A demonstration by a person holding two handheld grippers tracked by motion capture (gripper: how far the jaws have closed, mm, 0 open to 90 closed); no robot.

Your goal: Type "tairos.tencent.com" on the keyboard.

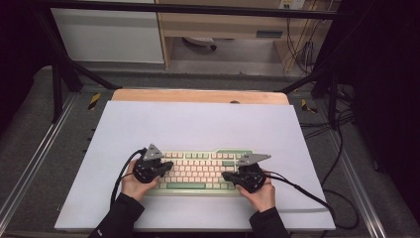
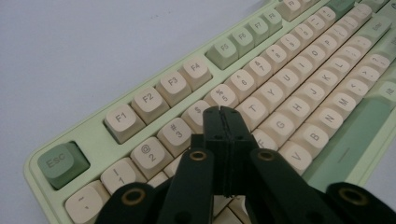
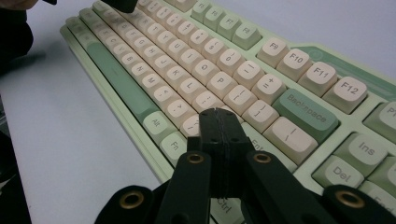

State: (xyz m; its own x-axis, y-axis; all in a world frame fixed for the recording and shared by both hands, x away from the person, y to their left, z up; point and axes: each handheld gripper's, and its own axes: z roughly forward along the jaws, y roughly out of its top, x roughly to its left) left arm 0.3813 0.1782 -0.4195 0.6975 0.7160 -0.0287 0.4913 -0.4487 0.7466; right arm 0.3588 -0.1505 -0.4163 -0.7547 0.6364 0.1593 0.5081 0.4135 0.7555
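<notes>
My left gripper [image 1: 167,167], jaws pressed together on nothing, hovers over the left keys of the green-and-cream keyboard [image 1: 198,171] lying mid-front on the white mat [image 1: 198,124], while my right gripper [image 1: 227,176], jaws likewise closed and empty, hovers over its right keys, cables [image 1: 297,191] trailing outward.

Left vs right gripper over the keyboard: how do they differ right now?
The left gripper sits over the keyboard's left end, its tips above the number and top letter rows near the 4, 5 and R keys; the right gripper sits over the right end, near the bottom rows beside Alt and Fn. The left reaches in from the left edge, the right from the right. Both have jaws closed together, holding nothing.
</notes>
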